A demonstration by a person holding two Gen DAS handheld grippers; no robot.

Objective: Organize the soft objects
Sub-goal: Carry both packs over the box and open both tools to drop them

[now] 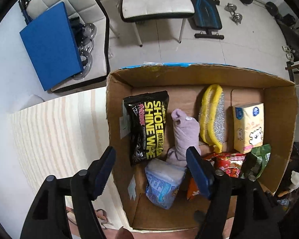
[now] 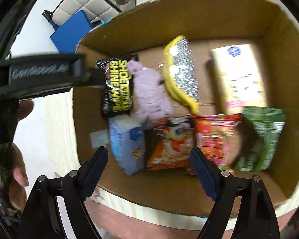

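Observation:
An open cardboard box (image 1: 279,107) (image 2: 279,45) holds several soft items: a black shoe wipe pack (image 1: 147,127) (image 2: 117,87), a lilac sock (image 1: 184,134) (image 2: 149,91), a yellow scrubber (image 1: 211,117) (image 2: 181,71), a cream tissue pack (image 1: 249,127) (image 2: 239,77), a blue tissue pack (image 1: 163,183) (image 2: 127,145), an orange snack bag (image 2: 171,143), a red snack bag (image 1: 231,164) (image 2: 215,139) and a green bag (image 1: 258,159) (image 2: 263,137). My left gripper (image 1: 151,171) is open, straddling the box's left wall. My right gripper (image 2: 149,169) is open above the box's near side, empty.
The box sits on a pale striped table (image 1: 55,131). Beyond it are a chair with a blue board (image 1: 49,45), a white chair (image 1: 155,0) and gym weights (image 1: 235,14) on the tiled floor. The left gripper's body (image 2: 39,73) crosses the right wrist view.

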